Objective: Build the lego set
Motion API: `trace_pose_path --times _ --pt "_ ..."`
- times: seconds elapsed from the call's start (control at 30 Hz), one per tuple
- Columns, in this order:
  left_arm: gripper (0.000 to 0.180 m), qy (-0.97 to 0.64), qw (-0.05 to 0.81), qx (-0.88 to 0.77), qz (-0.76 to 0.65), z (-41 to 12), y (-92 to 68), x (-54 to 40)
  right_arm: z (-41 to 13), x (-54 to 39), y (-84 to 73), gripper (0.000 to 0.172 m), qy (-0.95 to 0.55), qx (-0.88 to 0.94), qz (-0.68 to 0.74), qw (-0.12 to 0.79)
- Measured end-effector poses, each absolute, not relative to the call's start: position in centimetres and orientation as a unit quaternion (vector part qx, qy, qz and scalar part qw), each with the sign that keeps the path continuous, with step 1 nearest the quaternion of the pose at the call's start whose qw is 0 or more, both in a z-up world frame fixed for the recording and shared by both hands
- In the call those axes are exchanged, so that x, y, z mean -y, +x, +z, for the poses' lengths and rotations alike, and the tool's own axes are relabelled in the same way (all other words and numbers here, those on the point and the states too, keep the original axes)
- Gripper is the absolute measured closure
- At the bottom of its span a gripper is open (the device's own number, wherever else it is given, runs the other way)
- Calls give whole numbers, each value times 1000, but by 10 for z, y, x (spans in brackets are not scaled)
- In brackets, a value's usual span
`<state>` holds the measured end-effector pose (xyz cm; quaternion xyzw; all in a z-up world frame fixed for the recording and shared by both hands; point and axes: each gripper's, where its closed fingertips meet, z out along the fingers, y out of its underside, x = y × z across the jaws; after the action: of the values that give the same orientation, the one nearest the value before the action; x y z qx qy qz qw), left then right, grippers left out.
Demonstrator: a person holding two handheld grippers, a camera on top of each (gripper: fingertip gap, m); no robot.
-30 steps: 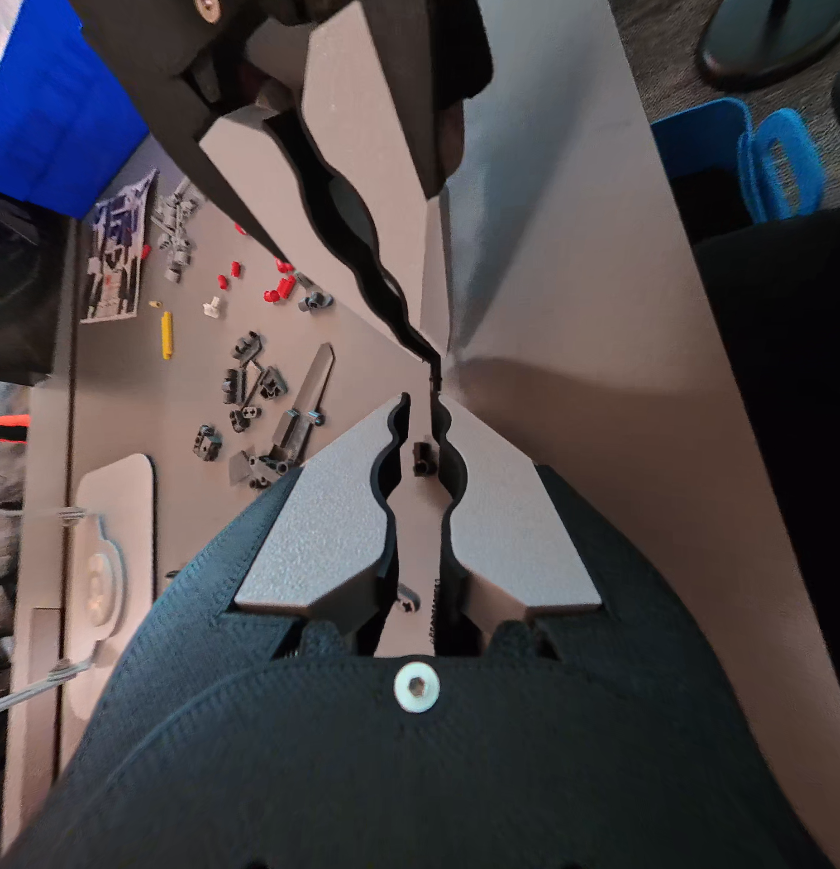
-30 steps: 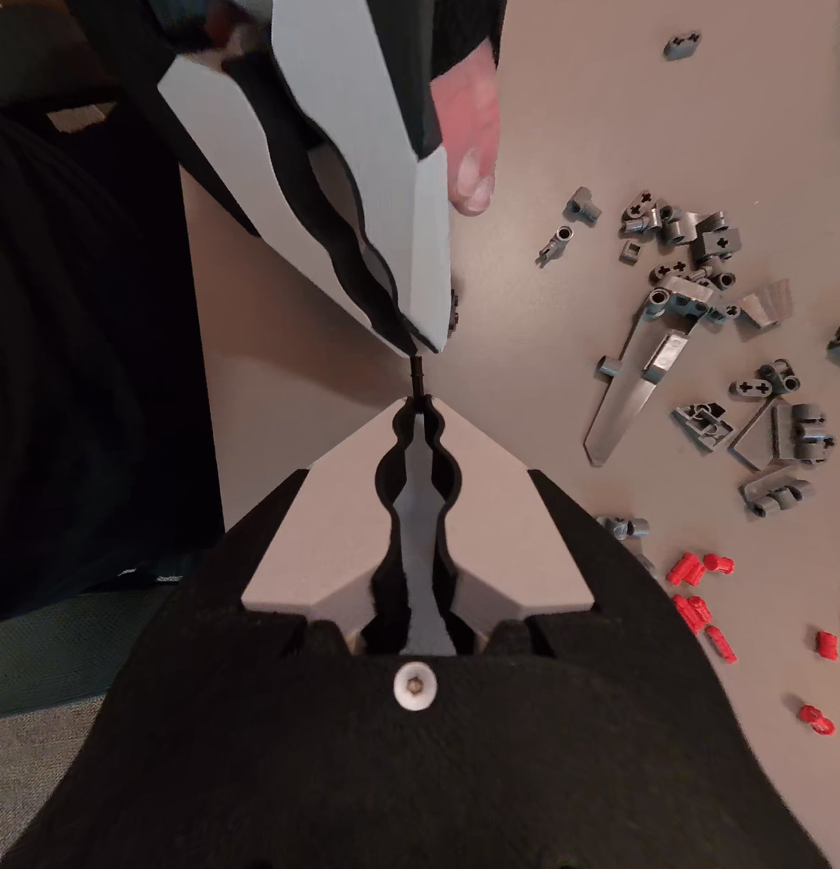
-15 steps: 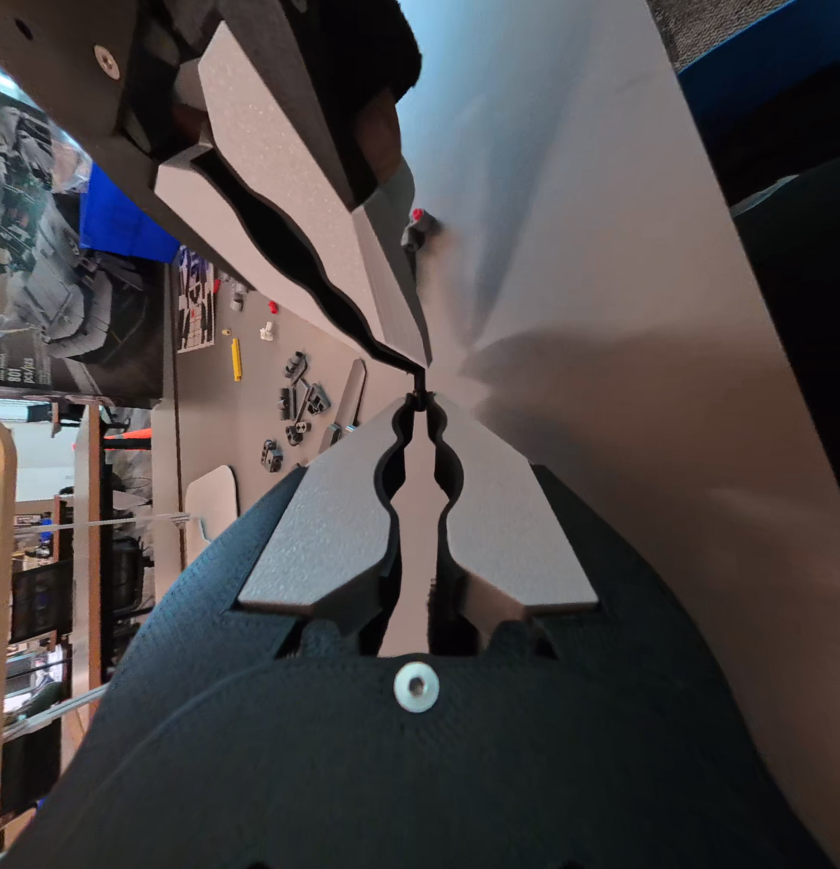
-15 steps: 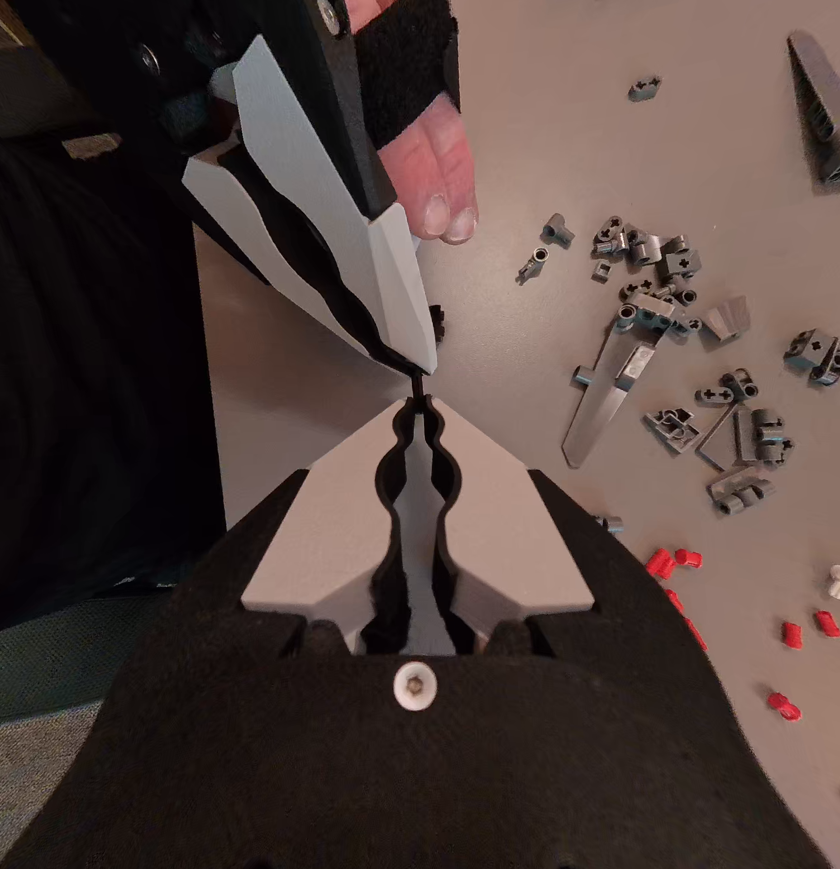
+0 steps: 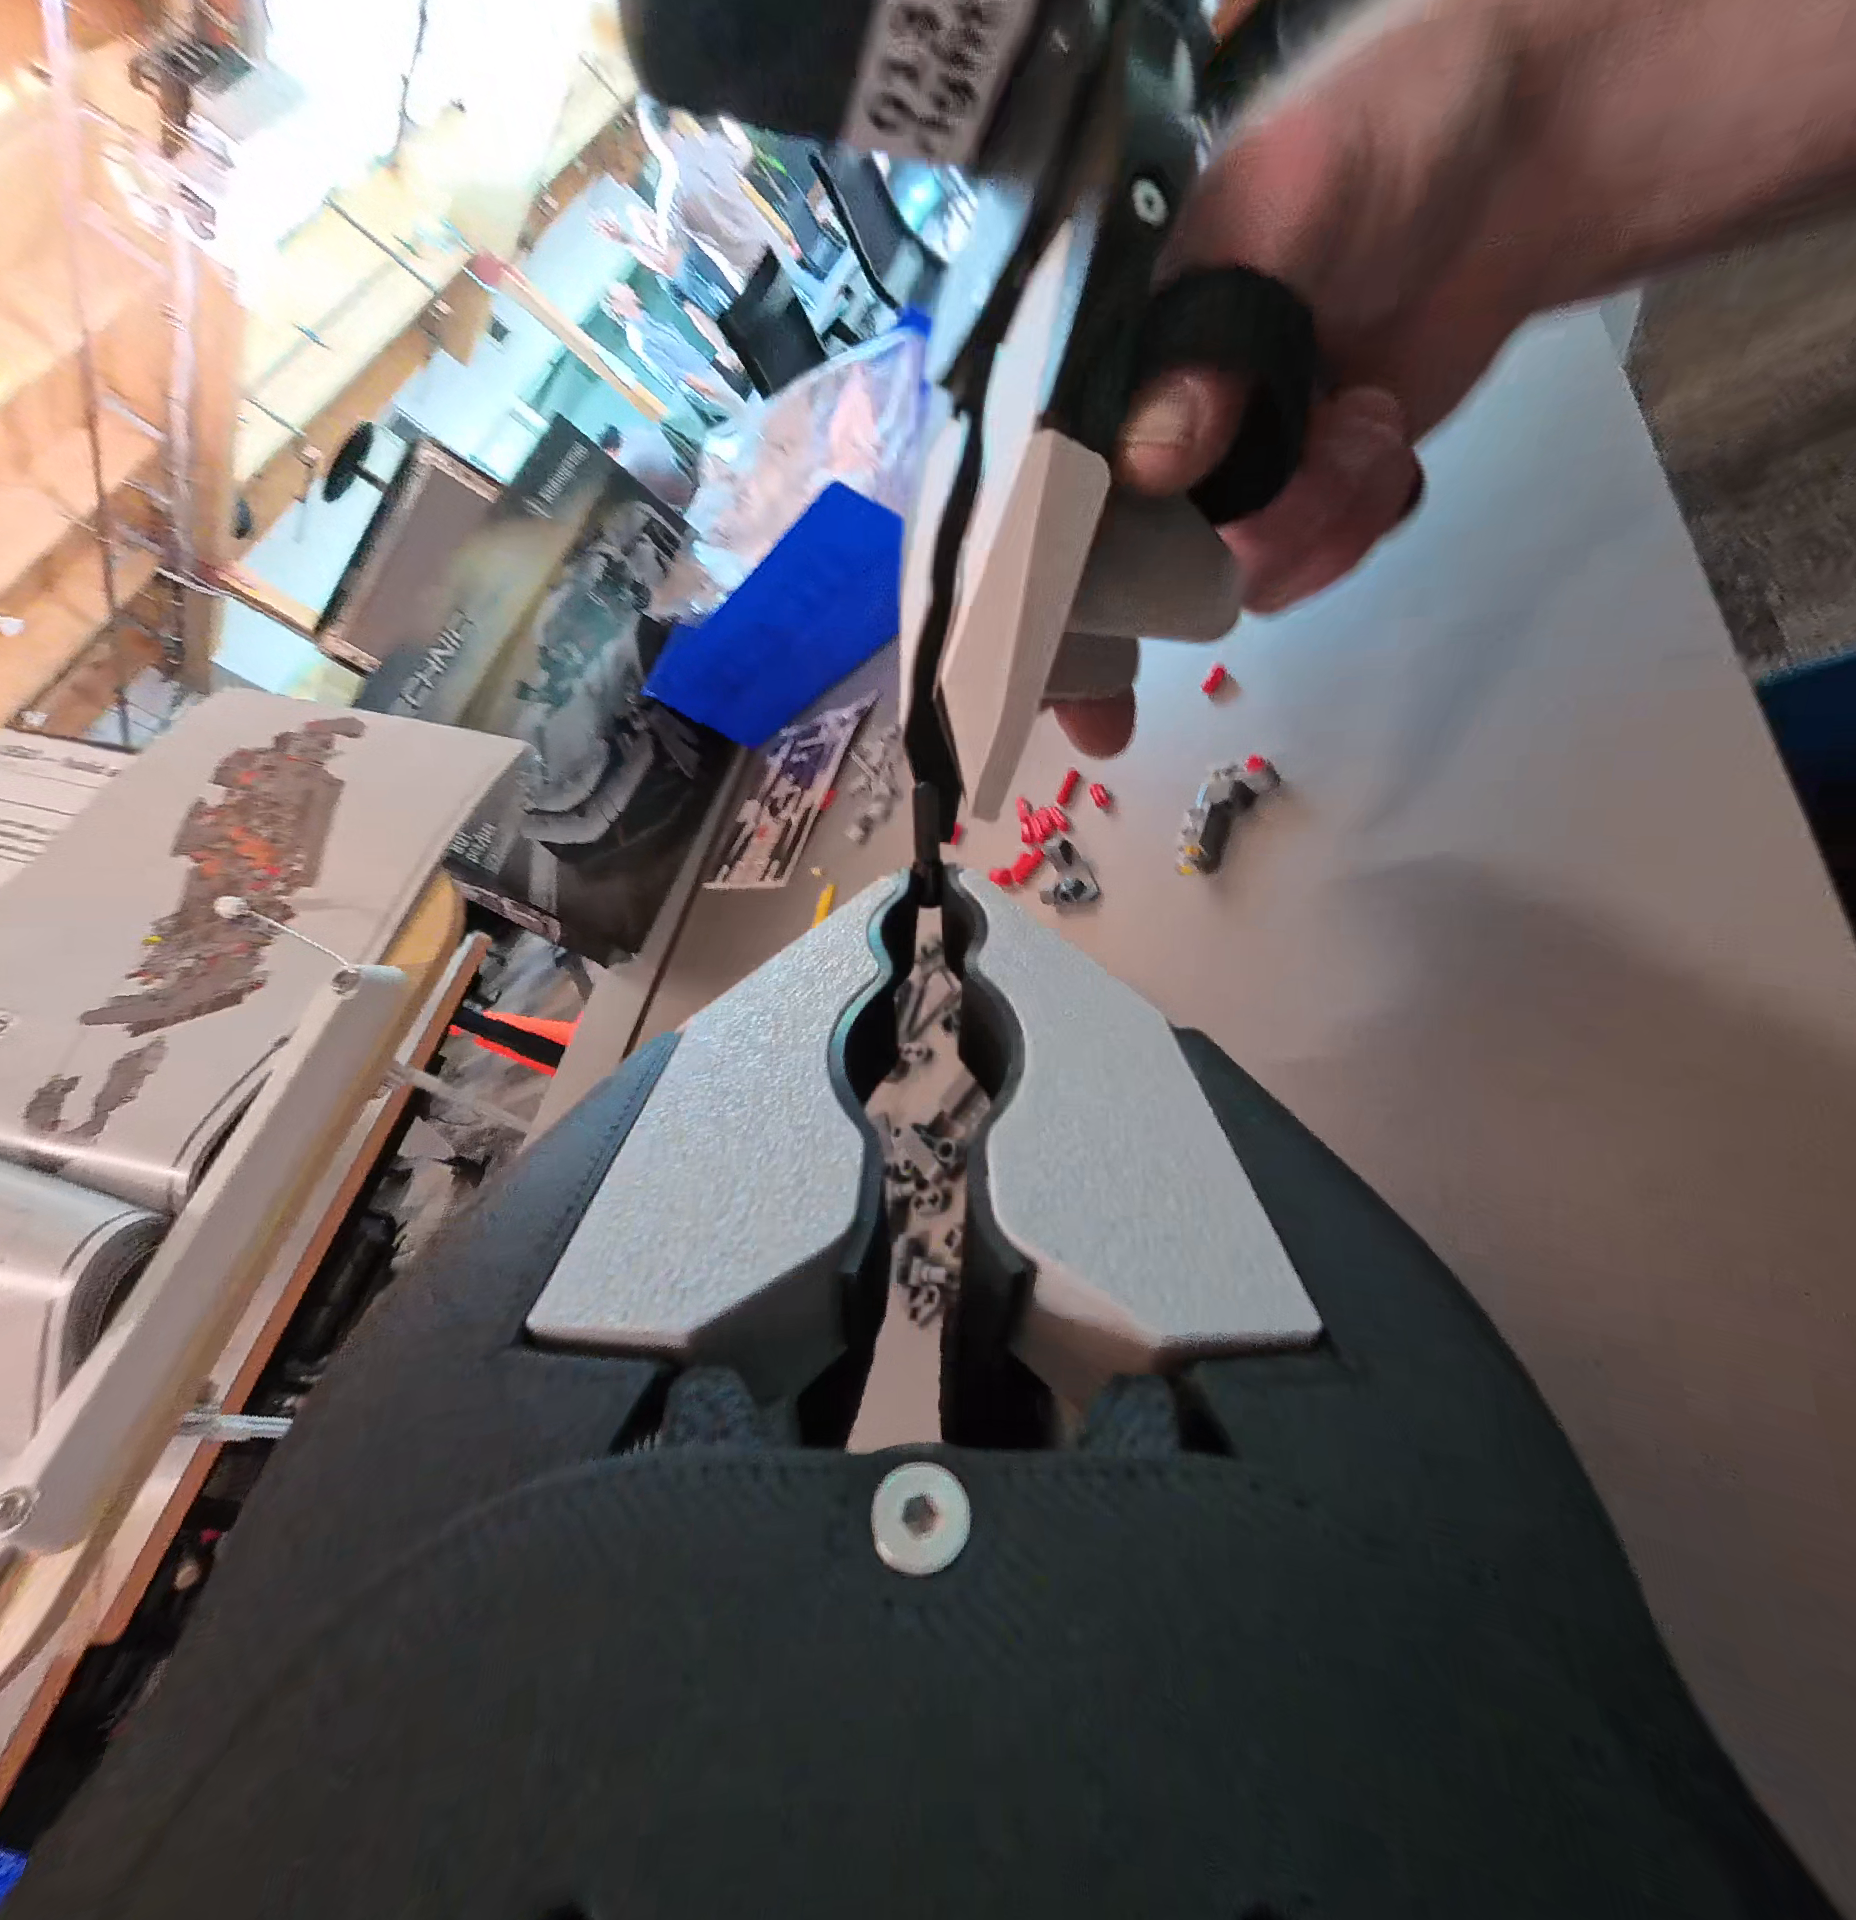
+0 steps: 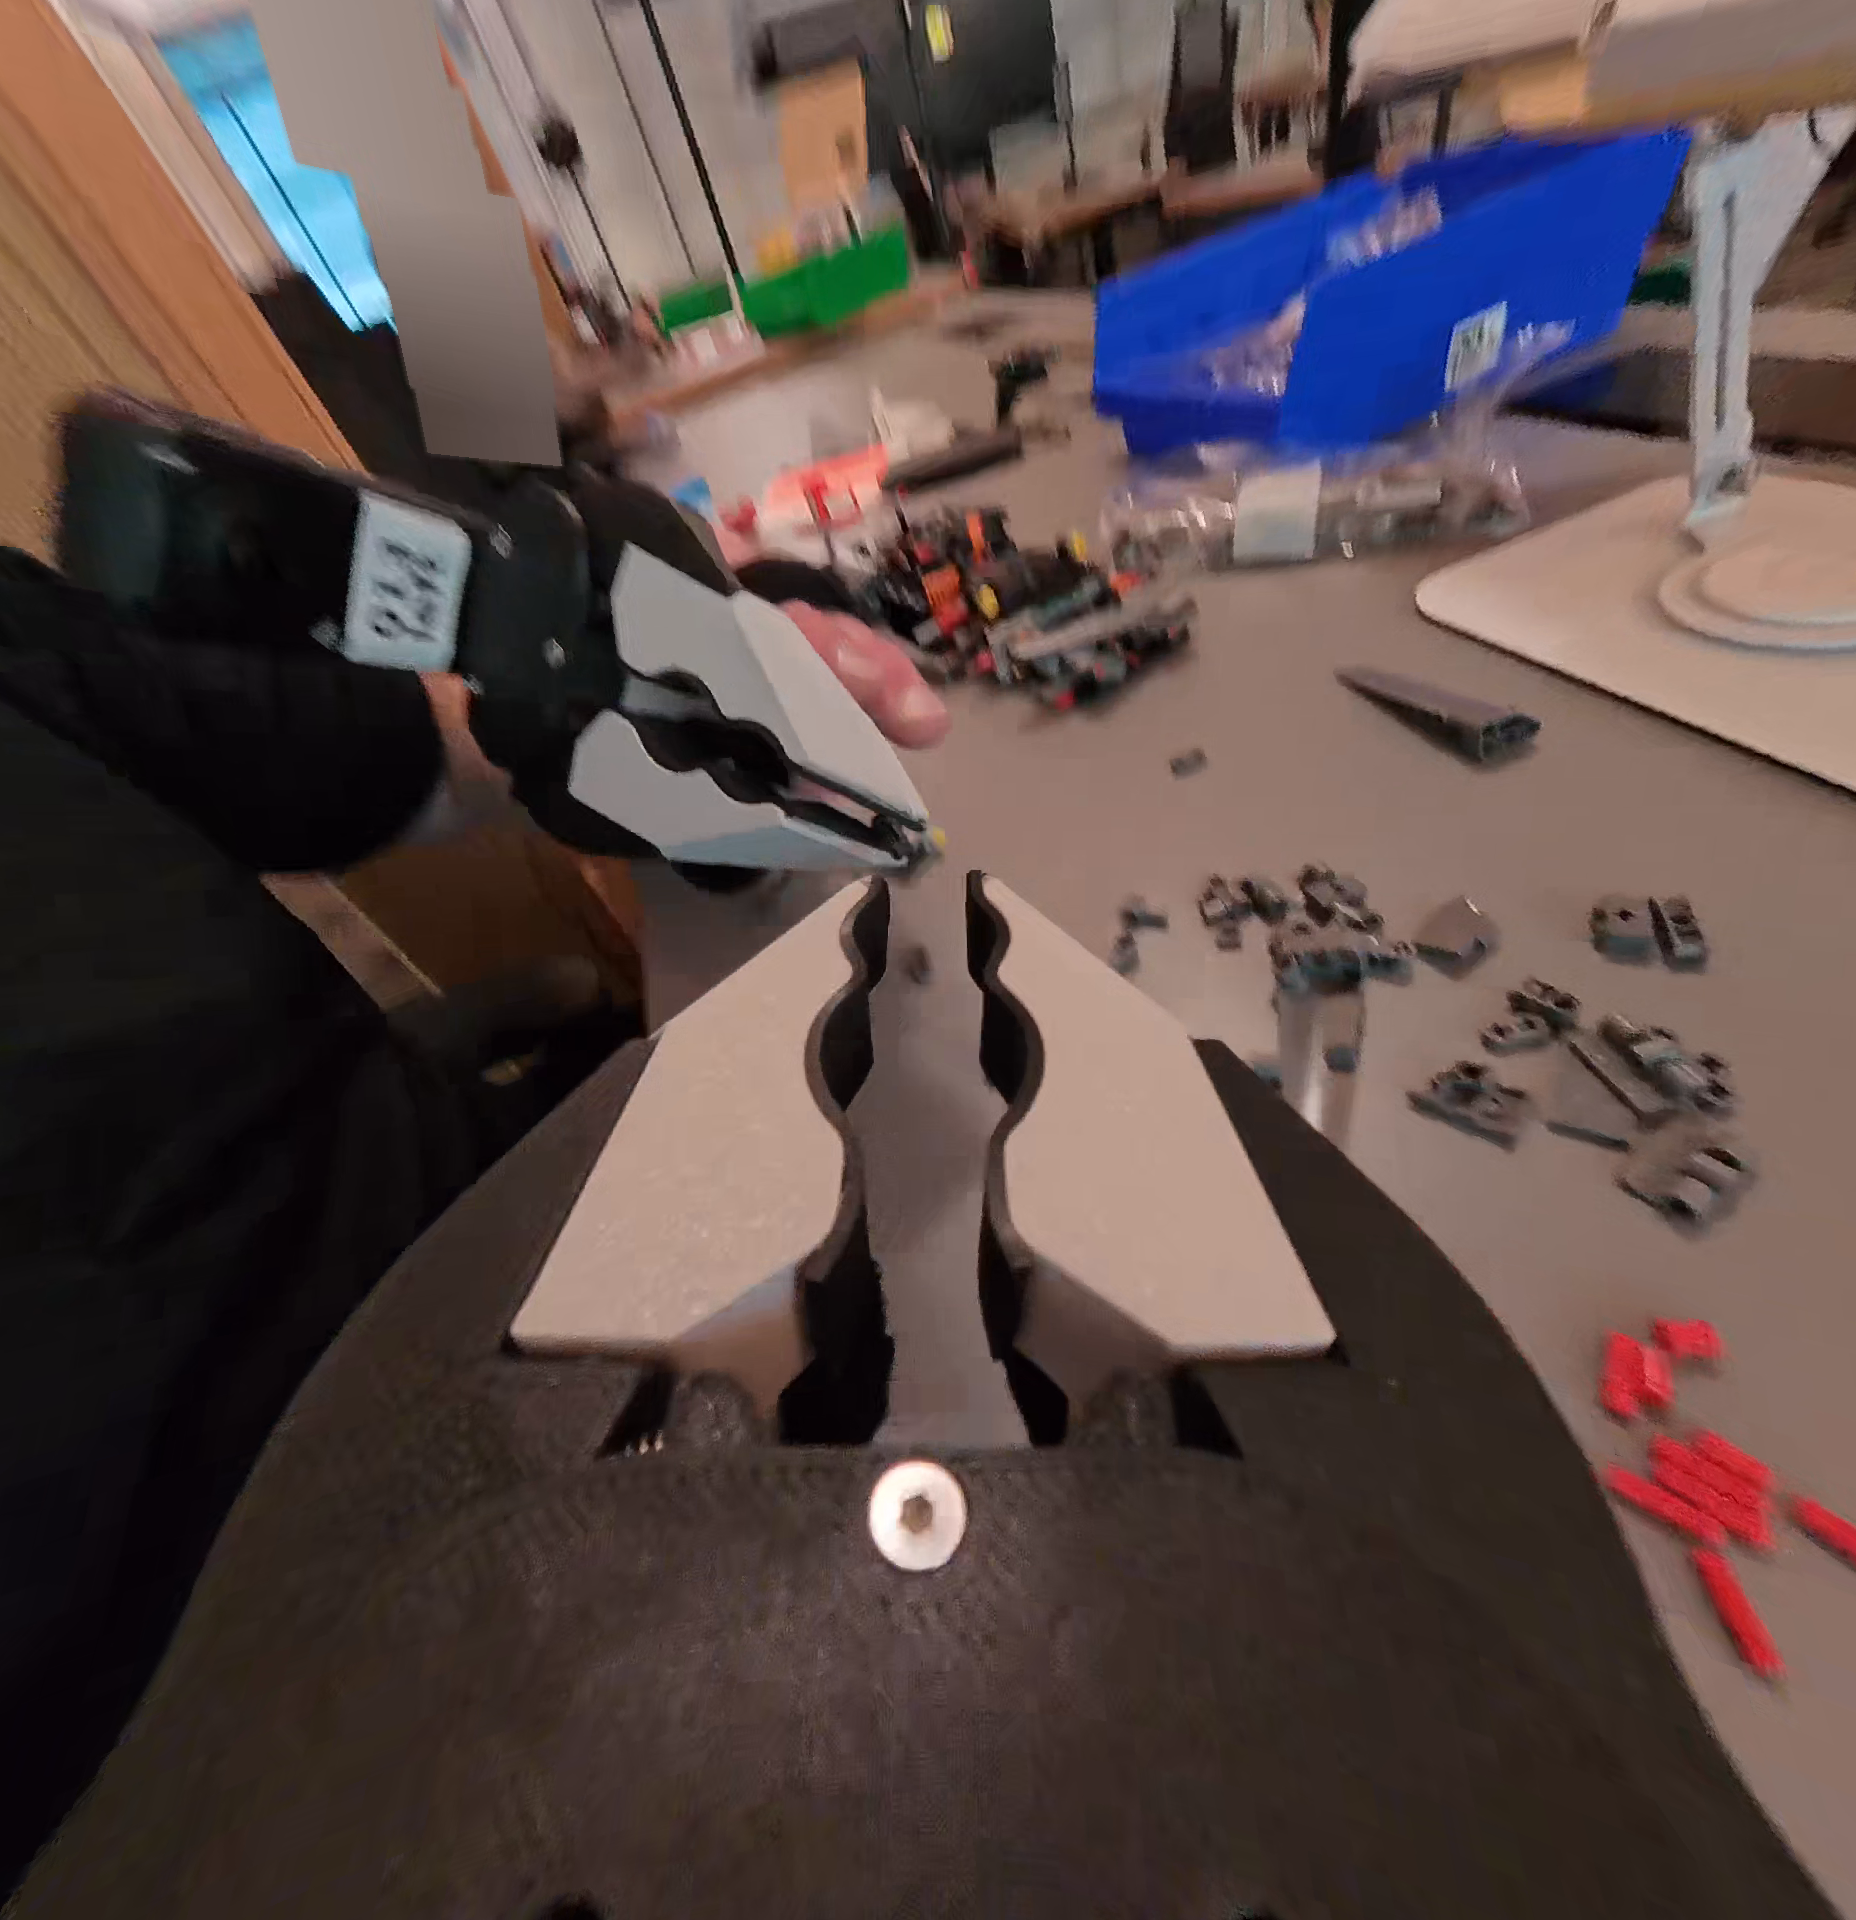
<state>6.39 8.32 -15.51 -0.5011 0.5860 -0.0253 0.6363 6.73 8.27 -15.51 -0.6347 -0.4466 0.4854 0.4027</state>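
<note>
The thin black plastic pin [image 5: 922, 831] is clamped by the left tongs [image 5: 929, 891], raised above the grey worktop [image 5: 1475, 1039]. The right tongs [image 6: 926, 883] stand released and bare beside it.

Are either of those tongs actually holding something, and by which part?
The left tongs pinch a thin black pin by its lower end. The right tongs are open, holding nothing.

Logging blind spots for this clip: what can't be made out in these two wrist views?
- Left wrist view: the thin black piece gripped by the left claw is too small and blurred to identify. Whether it touches the right claw is unclear.
- Right wrist view: blur hides what the left claw's tip holds.
- Right wrist view: blur smears the grey parts and red pieces, so their shapes are unreadable.
</note>
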Motion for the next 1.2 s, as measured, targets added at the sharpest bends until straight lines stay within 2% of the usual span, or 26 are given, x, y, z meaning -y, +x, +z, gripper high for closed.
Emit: trace_pose_path --times 0.3,0.33,0.53,0.63,0.7,0.77,1.0,1.2 --pt "178 -515 689 -492 -133 -115 56 -83 -105 -80 48 163 -533 312 606 502" --pt "178 -516 689 -489 -138 -114 55 -83 -102 -81 47 169 -529 308 608 506" --pt "178 -522 690 -475 -158 -112 51 -85 -100 -83 41 170 -533 315 597 510" --pt "177 -545 661 -491 -156 -123 49 -89 -111 -89 39 171 -568 340 551 508" --pt "170 -545 650 -504 -164 -125 43 -87 -123 -93 40 171 -594 371 510 499" --pt "166 -575 598 -530 -176 -140 37 -86 -140 -96 39 171 -620 408 467 480" --pt "178 -605 503 -592 -175 -186 30 -86 -211 -94 28 171 -691 502 393 340" --pt "180 -613 463 -620 -160 -209 32 -88 -235 -91 22 172 -707 526 372 291"
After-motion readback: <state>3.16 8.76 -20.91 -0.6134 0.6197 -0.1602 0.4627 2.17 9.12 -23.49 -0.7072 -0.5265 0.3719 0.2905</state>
